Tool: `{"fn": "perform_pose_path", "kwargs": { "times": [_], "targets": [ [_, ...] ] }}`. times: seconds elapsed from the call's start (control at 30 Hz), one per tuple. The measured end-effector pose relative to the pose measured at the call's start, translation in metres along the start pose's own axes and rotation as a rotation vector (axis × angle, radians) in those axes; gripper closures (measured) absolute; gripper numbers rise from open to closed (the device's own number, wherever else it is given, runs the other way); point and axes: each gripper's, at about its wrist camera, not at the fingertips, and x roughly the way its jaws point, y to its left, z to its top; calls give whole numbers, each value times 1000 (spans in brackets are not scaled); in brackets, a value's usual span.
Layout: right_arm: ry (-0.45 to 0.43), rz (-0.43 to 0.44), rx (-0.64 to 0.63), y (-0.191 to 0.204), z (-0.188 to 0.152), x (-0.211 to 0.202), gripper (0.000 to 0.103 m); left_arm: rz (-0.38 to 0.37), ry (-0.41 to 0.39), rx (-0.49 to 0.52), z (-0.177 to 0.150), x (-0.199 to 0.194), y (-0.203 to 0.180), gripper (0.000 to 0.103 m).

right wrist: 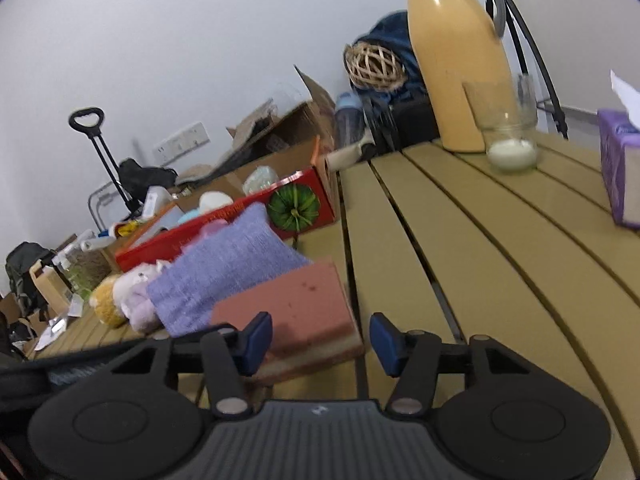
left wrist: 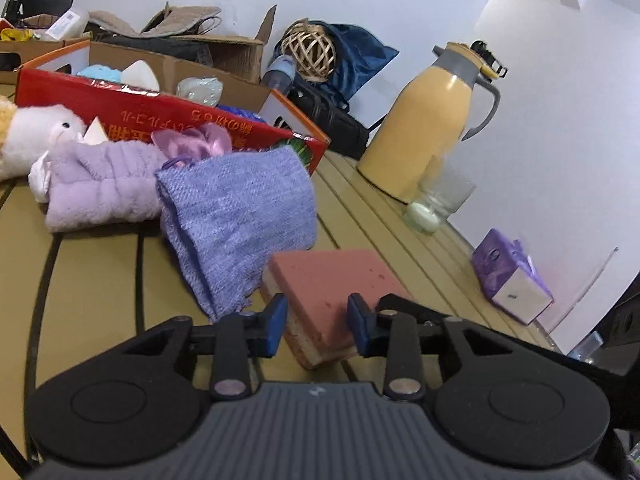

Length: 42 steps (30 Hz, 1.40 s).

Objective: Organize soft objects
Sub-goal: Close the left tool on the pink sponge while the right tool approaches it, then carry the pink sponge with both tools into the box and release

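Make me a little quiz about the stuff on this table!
1. True or false: the left gripper is squeezed shut.
2. What lies right between its fingers? A) pink sponge B) yellow jug C) tissue box
3. Fill in: the purple knitted cloth lies in front of the red ____.

Key: 1 false, it is open. 2 A. 3 box.

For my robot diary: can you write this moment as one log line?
left gripper: open, straddling pink sponge | right gripper: open, empty | purple cloth: on table
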Motion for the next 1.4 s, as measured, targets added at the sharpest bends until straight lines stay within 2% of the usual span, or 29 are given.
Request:
{"fn": "perform_pose_path", "kwargs": {
  "times": [0.2,0.53,0.77,0.83,0.93,1.07,1.2,1.27,1.4],
  "targets": [
    [14,19,43,-2,0,3,53,-18,6,-27,-1,1,7,70],
    [-9,31,-38,13,-13,-26,63,-12,4,-25,-9,-22,2,74],
    [-62,41,-64,38,-21,-75,64,-47,-66,-58,-14,-71,-8,74],
    [-82,57,-92,48,-13,-82,64,-55,-101,-53,-6,-82,-10,74],
    [-106,94,-103,60,9,-82,64,-51,-142,-53,23,-90,-10,74],
    [-97,156,-80,72,57,-46,64,-17,-195,-20,80,-74,-1,74],
    [-63,172,-23,72,105,17,64,-2,-185,-41,137,-31,21,74],
    [-50,170,-9,73,122,48,65,1,-188,-66,157,-6,36,74],
    [-13,119,-21,71,146,107,65,34,-138,-116,180,45,62,74]
  ]
}}
